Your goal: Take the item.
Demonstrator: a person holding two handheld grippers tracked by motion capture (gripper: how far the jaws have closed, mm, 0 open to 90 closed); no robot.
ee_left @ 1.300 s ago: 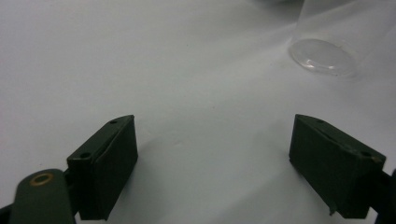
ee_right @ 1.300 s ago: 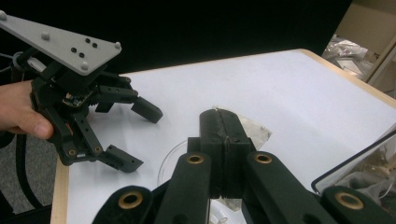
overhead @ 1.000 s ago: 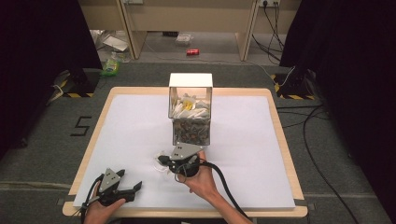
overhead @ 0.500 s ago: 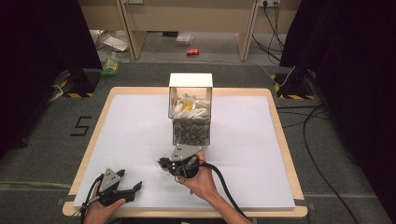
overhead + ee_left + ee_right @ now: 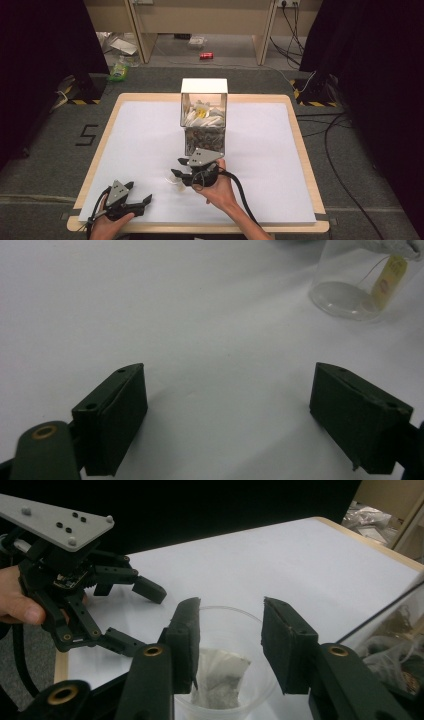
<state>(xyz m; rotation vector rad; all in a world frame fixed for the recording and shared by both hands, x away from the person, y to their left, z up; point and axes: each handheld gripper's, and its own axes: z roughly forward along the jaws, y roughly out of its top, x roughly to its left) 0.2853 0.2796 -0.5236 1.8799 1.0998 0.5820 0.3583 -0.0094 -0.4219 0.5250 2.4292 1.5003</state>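
Clear plastic cup holding 1 teabag sits beneath the spread right tongs; left tongs spread over the tabletop.

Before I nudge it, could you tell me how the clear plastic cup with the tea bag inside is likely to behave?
The clear cup looks thin-walled and holds only a tea bag, so it is probably very light and may slide or tip. Its walls would likely flex if the right tongs, open above its rim, squeezed it. The bag looks soft and limp.

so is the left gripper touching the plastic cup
Apart. The left gripper view shows its open fingers around bare white table, with the clear plastic cup well beyond them.
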